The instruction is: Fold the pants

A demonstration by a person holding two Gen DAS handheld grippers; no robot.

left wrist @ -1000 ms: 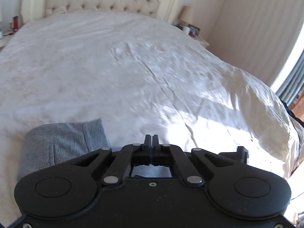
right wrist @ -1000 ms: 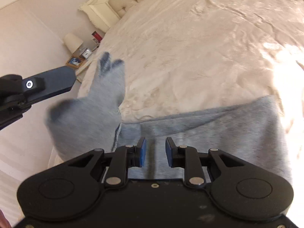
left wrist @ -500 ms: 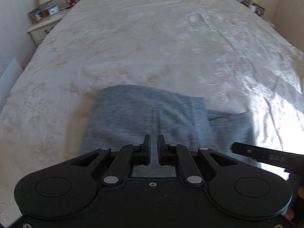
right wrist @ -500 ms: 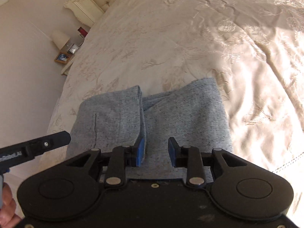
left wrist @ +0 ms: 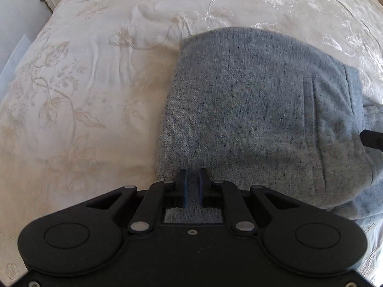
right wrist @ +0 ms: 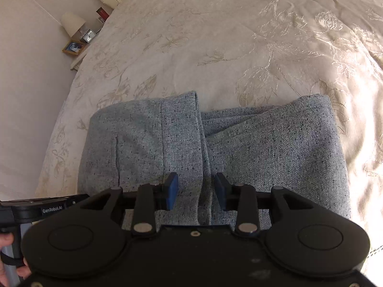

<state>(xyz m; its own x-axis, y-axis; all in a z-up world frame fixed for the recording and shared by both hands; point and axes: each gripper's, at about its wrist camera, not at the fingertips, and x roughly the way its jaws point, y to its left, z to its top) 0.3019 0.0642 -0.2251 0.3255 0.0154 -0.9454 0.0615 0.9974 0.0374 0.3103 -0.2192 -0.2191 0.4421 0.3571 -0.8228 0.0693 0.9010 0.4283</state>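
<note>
My left hand-held gripper points steeply down over the near left edge of the pants; its jaws stand only a sliver apart and have just cracked open, with grey cloth visible through the gap but nothing pinched that I can see, so I read it as having let go. My right hand-held gripper hovers over the middle seam of the bundle, jaws wide and just been opening, straddling the folded-over edge without the blue pads pressing on it, so it is empty too. I judge both are low and slack because the last fold is laid and I'm releasing, maybe about to pat it flat. The pants lie on the bed near its foot edge, close to me, as a squat grey stack. In the right view the left flap overlaps the right half, its hemmed edge running away from me toward the headboard side. The bundle's long axis runs roughly side to side across my view; the fold line crosses it, pointing up the bed. A nightstand with a lamp sits well apart by the wall. Fold looks nearly done; the overlap is a bit uneven.
</note>
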